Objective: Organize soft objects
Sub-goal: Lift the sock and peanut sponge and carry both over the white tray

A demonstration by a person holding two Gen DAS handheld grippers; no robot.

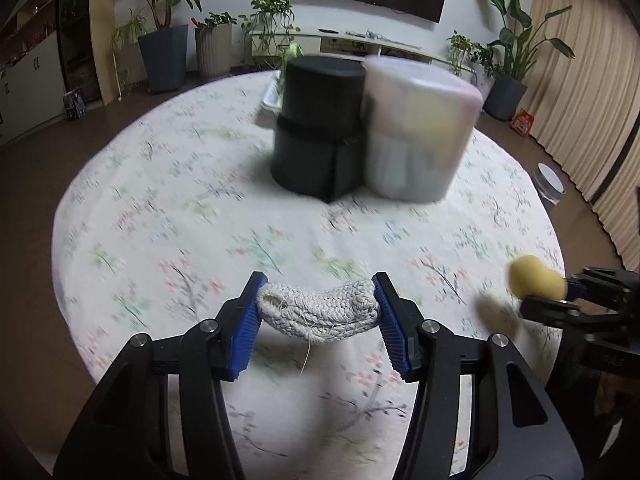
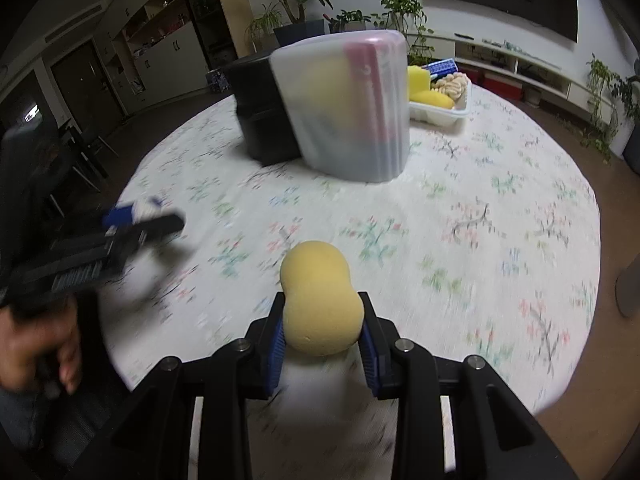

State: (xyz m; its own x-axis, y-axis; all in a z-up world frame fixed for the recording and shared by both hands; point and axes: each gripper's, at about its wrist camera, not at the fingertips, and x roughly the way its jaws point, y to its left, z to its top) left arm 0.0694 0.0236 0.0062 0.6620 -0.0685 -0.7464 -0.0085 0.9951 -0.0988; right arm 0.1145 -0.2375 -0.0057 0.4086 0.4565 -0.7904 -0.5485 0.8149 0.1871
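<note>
Left gripper, bottom centre of the left wrist view: blue pads pinch a white braided rope piece from both ends; it bows between them, loose threads hanging, lifted clear of the tablecloth.

Right gripper, bottom centre of the right wrist view: jaws clamp the lower lobe of a yellow peanut-shaped sponge; the upper lobe sticks out past the fingertips. The same sponge shows at the right edge of the left wrist view, held above the cloth.

Round table with floral tablecloth fills both views. Upper centre of the left wrist view: black container and translucent frosted container, side by side and touching; yellow and pink contents show dimly through the frosted wall.

Upper right of centre in the right wrist view, behind the frosted container: white tray holding a yellow block sponge, a blue item and a beige knobbly item.

Lower left of the right wrist view: a hand grips the left tool's handle. Both frames motion-blurred.
</note>
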